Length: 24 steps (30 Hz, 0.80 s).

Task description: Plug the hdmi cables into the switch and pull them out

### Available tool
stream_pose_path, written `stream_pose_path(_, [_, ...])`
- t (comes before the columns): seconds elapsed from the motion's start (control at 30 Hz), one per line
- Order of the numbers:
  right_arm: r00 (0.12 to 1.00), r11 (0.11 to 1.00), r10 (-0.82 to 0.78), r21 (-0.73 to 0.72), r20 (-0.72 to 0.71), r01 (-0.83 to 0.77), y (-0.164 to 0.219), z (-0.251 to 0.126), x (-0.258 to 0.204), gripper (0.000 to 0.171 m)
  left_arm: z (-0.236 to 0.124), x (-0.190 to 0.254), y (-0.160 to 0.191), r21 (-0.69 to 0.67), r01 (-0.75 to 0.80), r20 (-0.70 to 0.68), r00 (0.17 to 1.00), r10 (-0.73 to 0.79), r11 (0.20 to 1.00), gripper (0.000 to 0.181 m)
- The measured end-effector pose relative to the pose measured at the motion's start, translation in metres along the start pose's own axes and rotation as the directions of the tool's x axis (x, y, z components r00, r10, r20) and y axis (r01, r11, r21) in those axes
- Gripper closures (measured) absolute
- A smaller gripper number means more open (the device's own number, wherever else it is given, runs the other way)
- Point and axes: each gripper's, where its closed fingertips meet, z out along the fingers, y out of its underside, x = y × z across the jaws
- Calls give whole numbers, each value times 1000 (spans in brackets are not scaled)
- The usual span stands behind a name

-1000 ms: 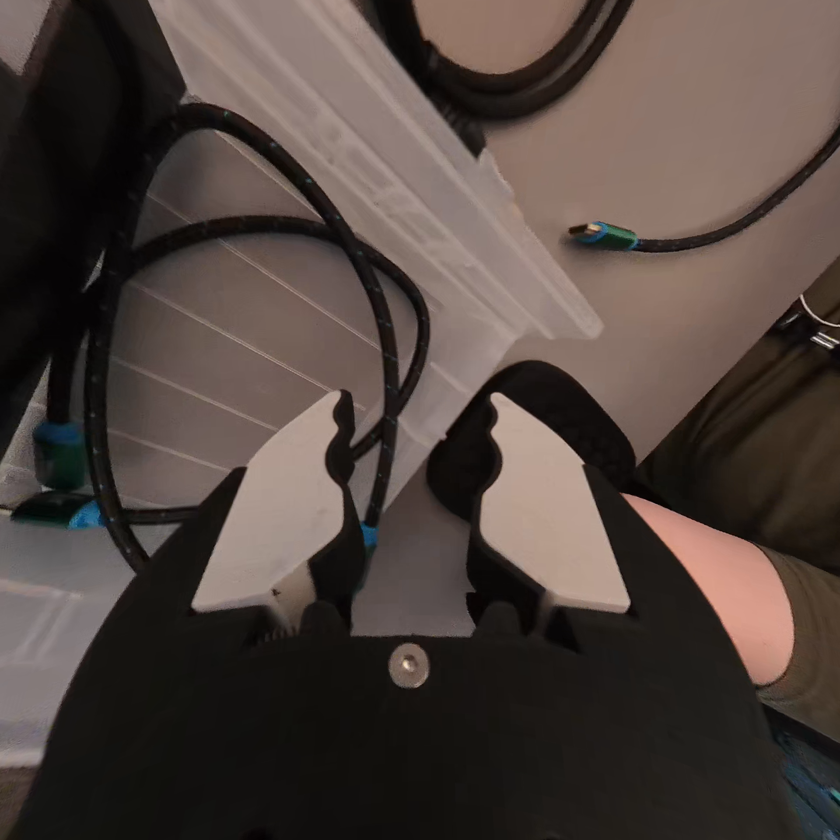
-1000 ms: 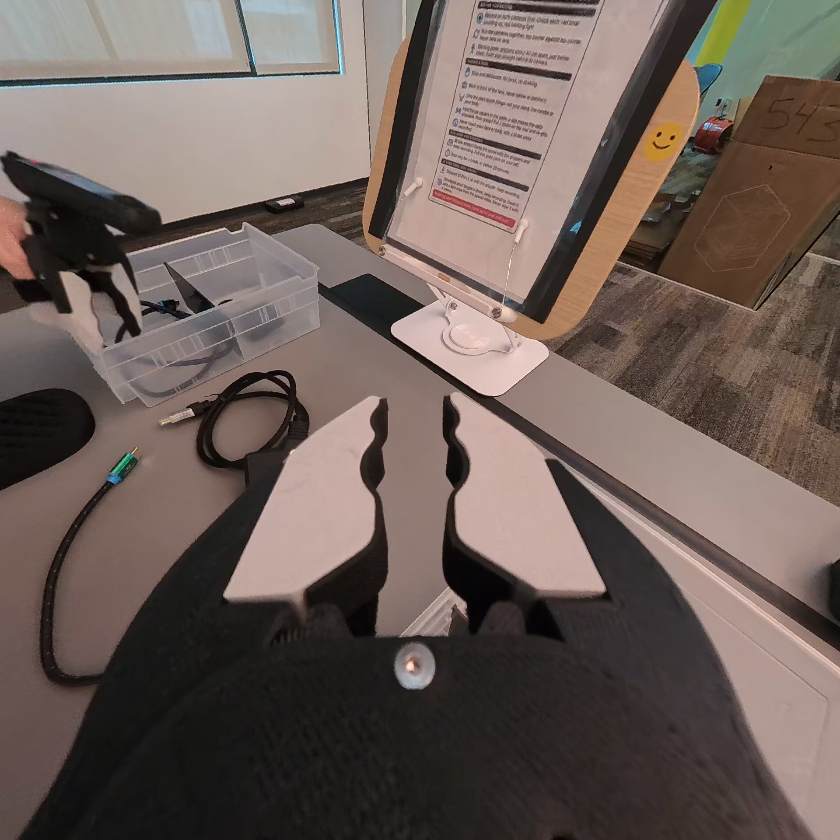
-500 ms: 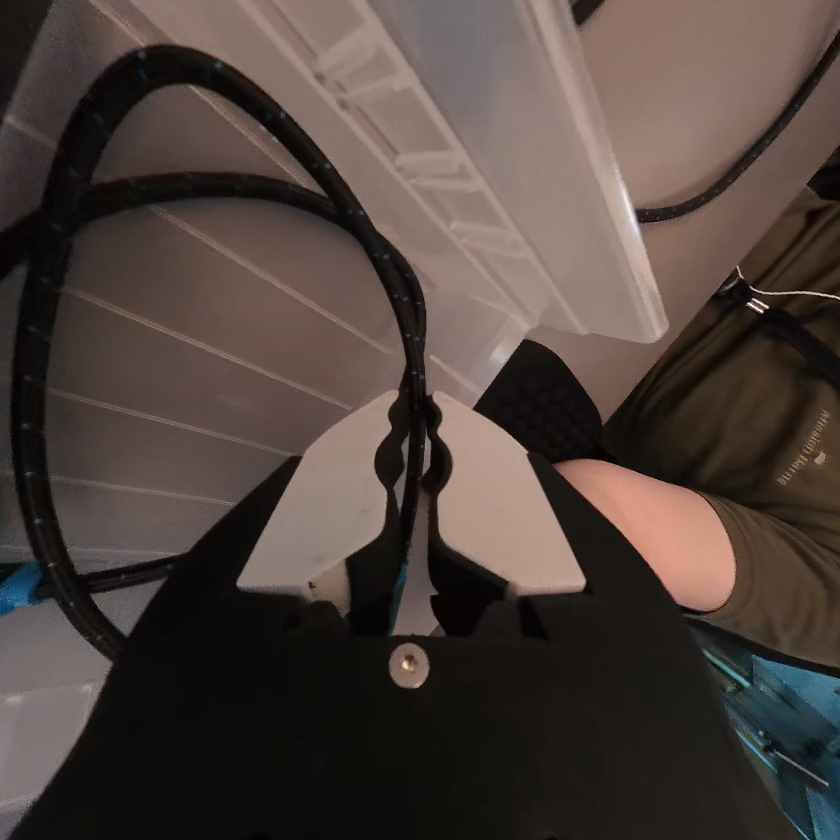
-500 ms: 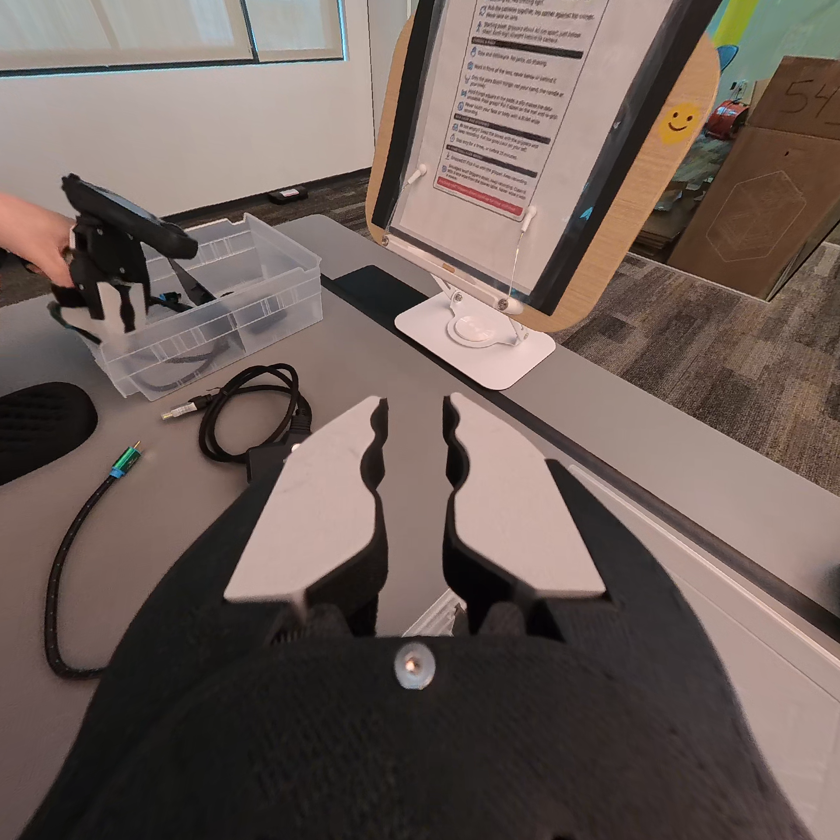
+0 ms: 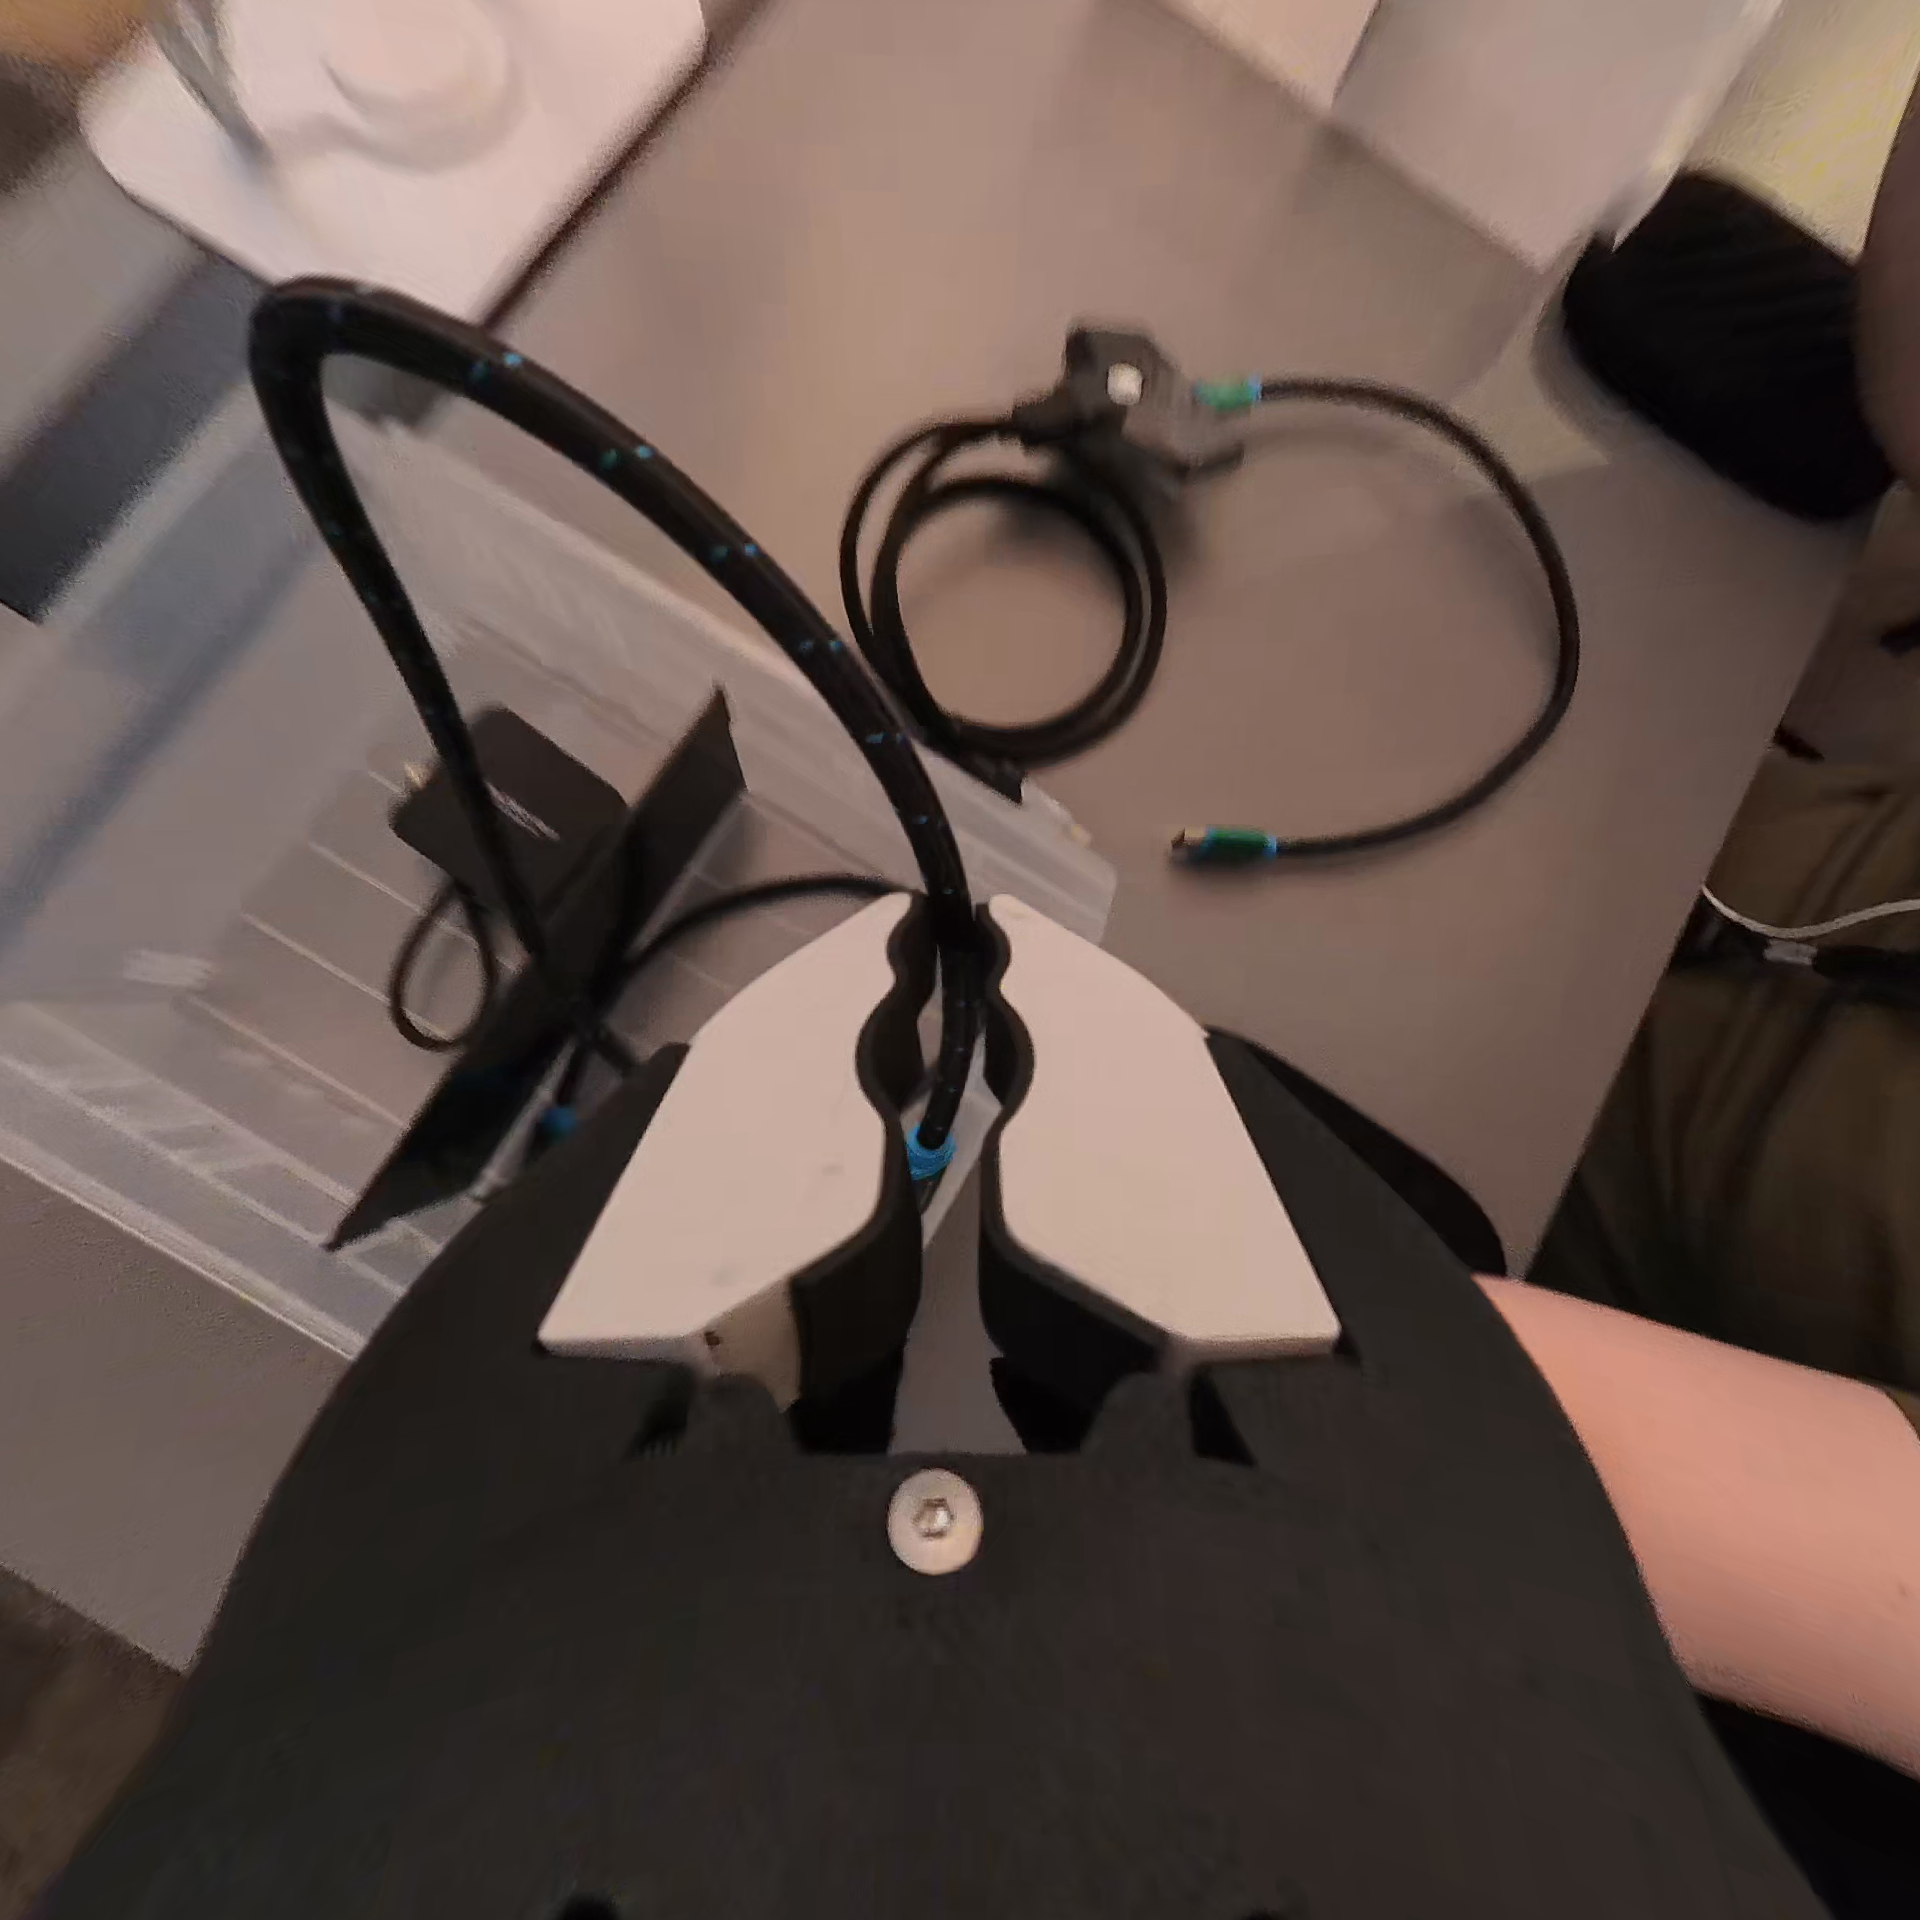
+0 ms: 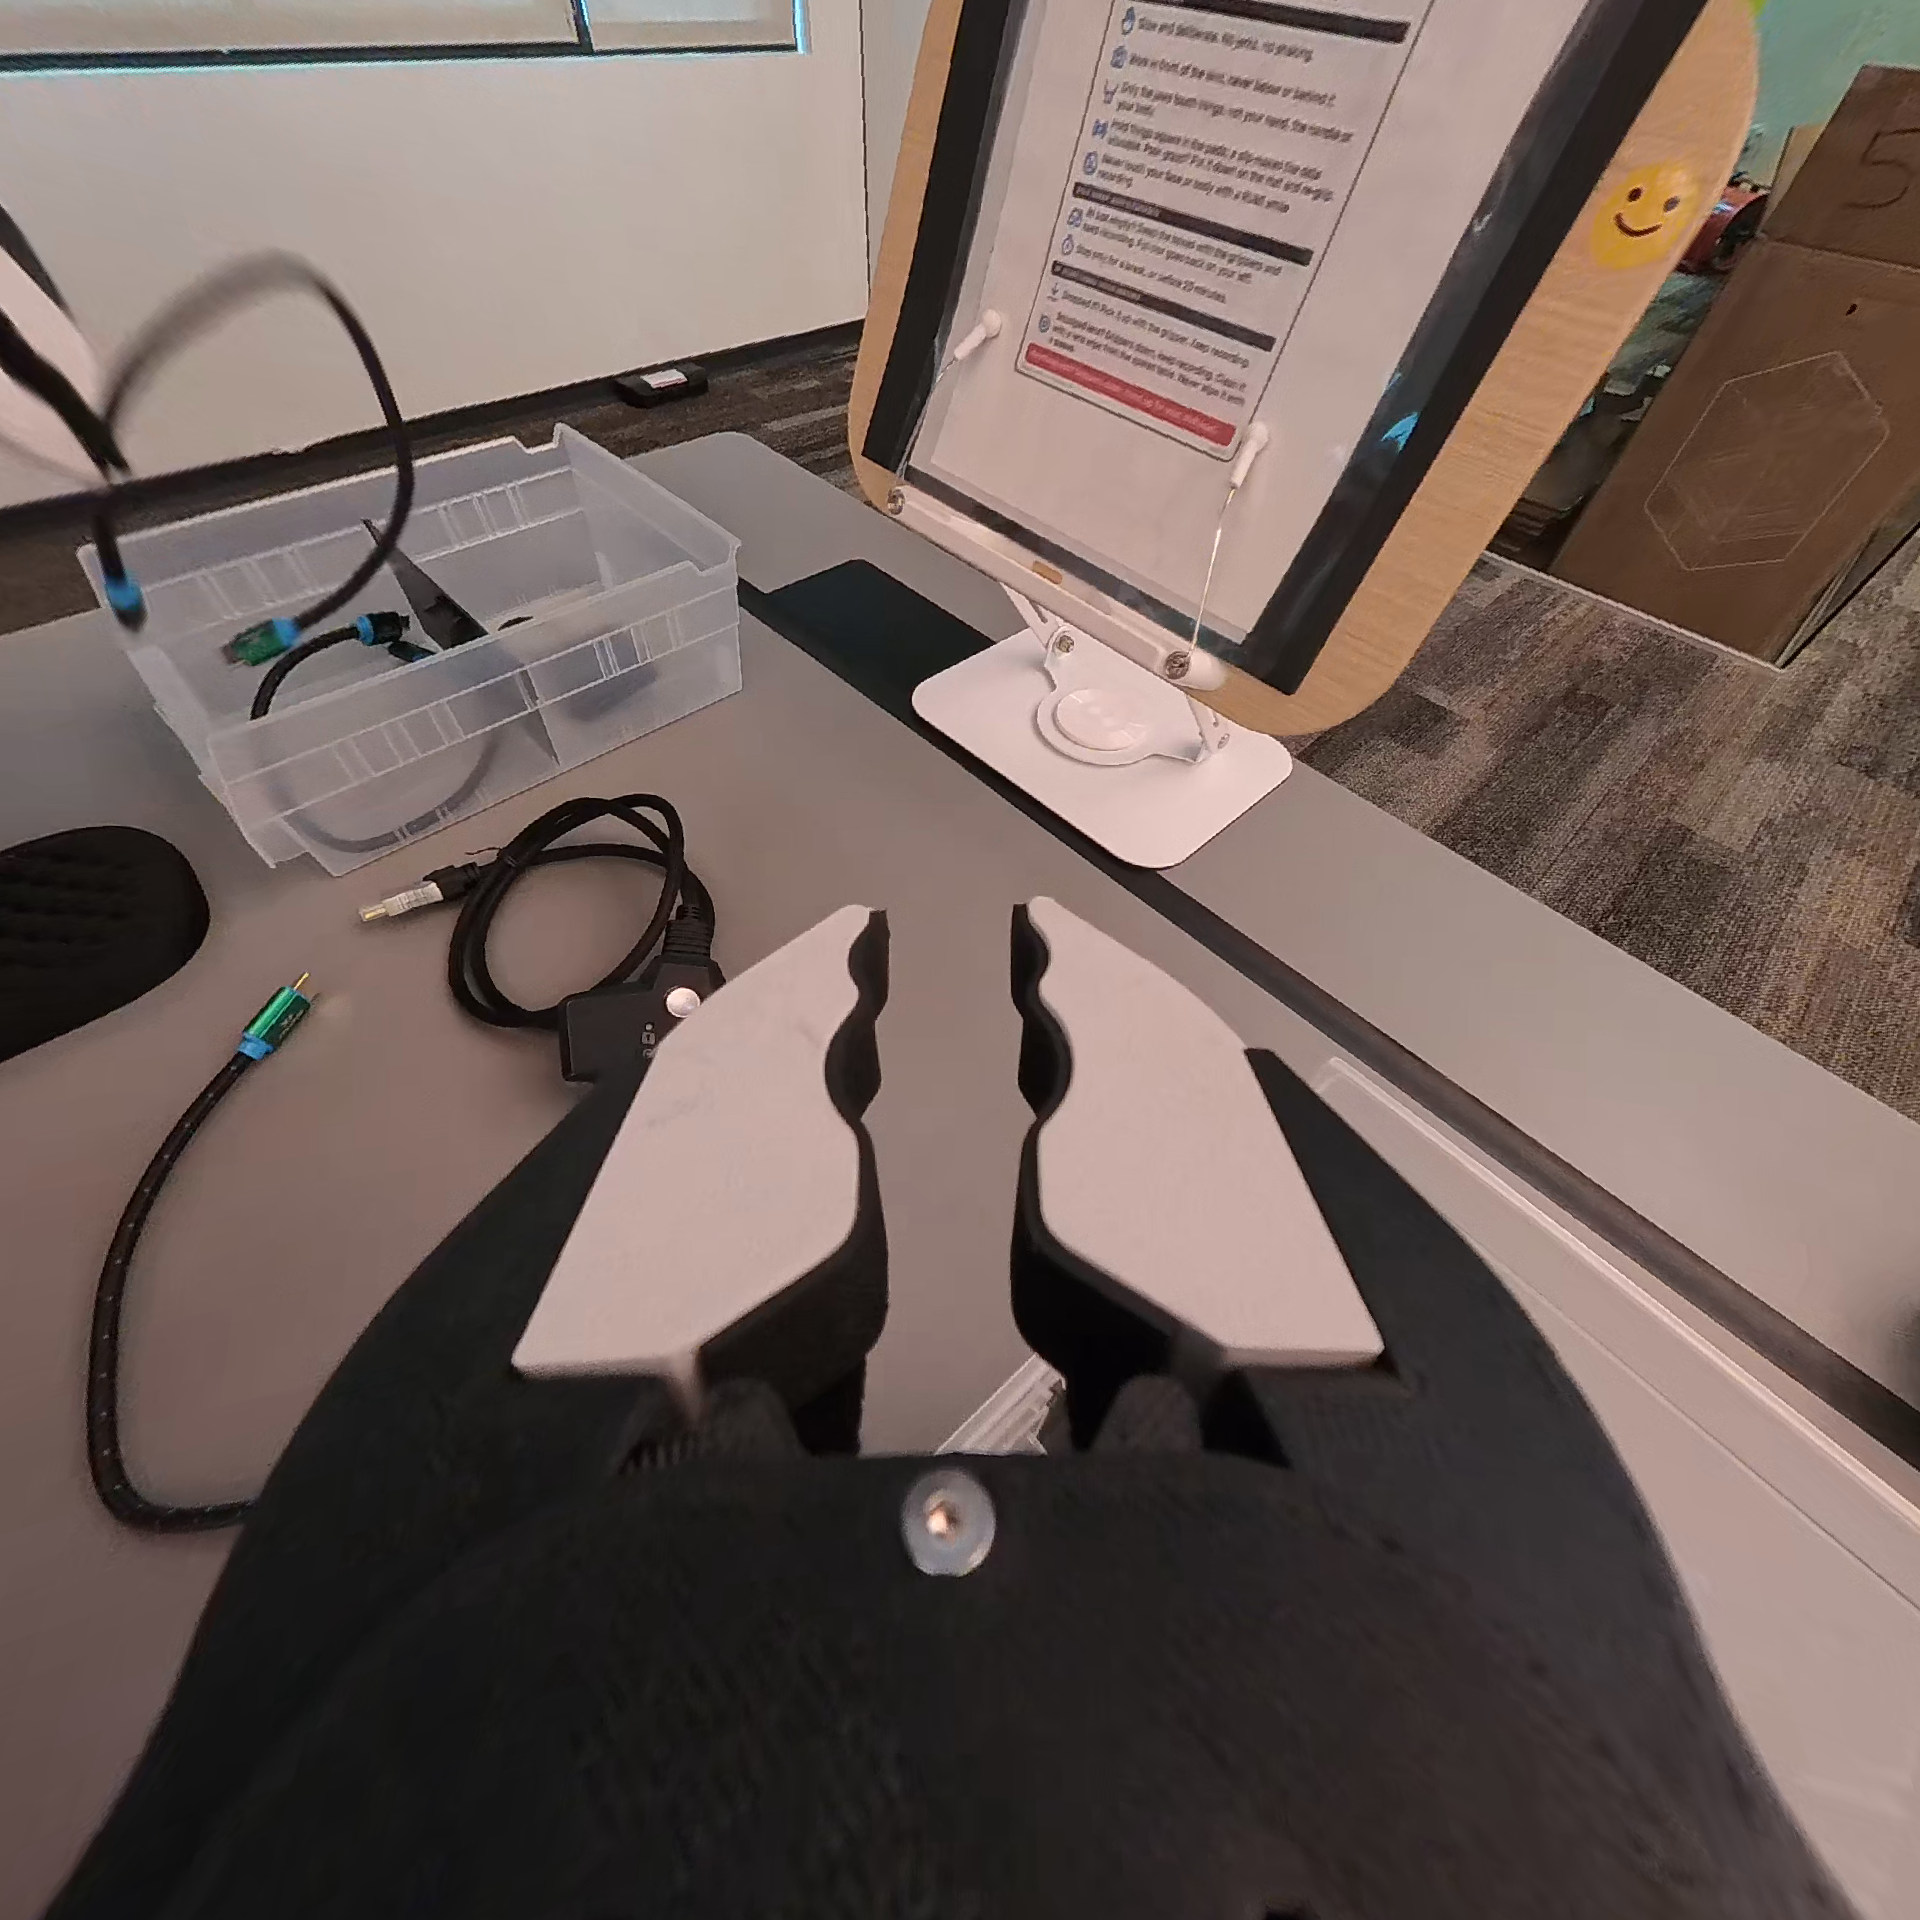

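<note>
My left gripper (image 5: 951,914) is shut on a black braided HDMI cable (image 5: 582,457) just above its blue collar, held over the clear plastic bin (image 5: 156,1122). The cable arcs up and back down into the bin. In the right wrist view the lifted cable (image 6: 390,416) hangs blurred over the bin (image 6: 665,613), one blue-collared plug (image 6: 125,603) dangling. The black switch (image 6: 623,1029) lies on the grey table beside the left finger of my open, empty right gripper (image 6: 948,925). It also shows in the left wrist view (image 5: 1117,400). A second cable's green plug (image 6: 275,1023) lies free on the table.
The switch's coiled black lead (image 6: 571,883) ends in a USB plug (image 6: 416,899). More cables and a black divider (image 6: 436,613) sit in the bin. A black mesh wrist rest (image 6: 83,925) lies at left. A sign board on a white stand (image 6: 1101,727) stands behind.
My left gripper closed on the cable inside the bin and lifted it up and out, its view swinging toward the table. My right gripper stayed open and barely moved.
</note>
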Motion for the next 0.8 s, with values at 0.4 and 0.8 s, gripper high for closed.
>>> stream_pose_path(0.4, [891,998,-70,35,449,61,-4,42,-109,145,-34,119,-87,411,-409,-108,866,489,815,174])
stream_pose_path(0.8, [603,892,-378,101,702,442,54,85,-232,133,-7,193,-97,465,-496,-350,657,667,733,173])
